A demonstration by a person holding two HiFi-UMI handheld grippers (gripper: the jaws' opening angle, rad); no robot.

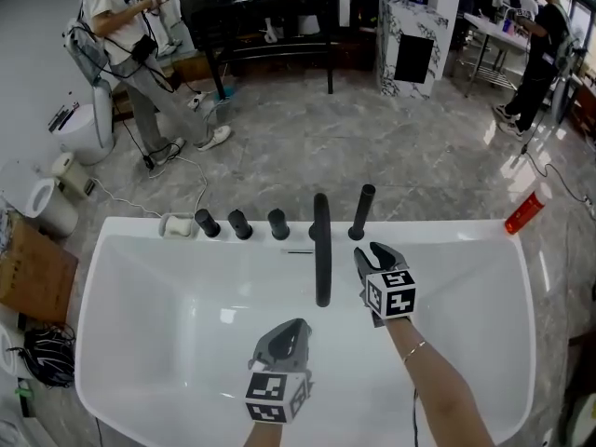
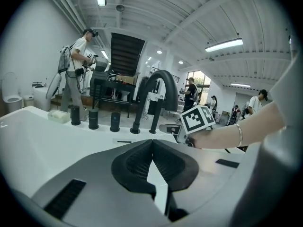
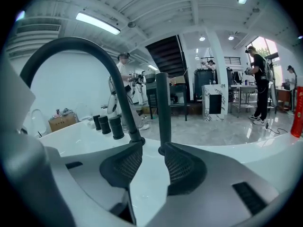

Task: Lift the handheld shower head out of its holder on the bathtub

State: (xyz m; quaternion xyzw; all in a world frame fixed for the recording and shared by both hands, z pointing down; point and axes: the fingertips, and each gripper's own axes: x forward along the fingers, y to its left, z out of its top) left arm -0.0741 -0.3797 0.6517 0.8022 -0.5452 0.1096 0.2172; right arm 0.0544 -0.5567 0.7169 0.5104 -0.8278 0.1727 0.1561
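The handheld shower head [image 1: 362,211], a slim black stick, stands upright in its holder on the white bathtub's [image 1: 447,240] far rim, just right of the black arched faucet [image 1: 321,250]. My right gripper [image 1: 372,255] hovers over the tub a little in front of it. In the right gripper view its jaws [image 3: 151,146] are open with nothing between them, and the shower head [image 3: 163,108] rises just beyond the right fingertip. My left gripper [image 1: 294,328] hangs lower over the tub's middle, its jaws [image 2: 152,142] shut and empty. From there the shower head [image 2: 155,118] shows behind the faucet.
Three black knobs [image 1: 240,223] line the rim left of the faucet, with a soap dish [image 1: 175,224] beyond them. A red bottle [image 1: 523,212] lies at the rim's right end. A toilet [image 1: 37,203], a box and cables sit left of the tub. People stand on the floor behind.
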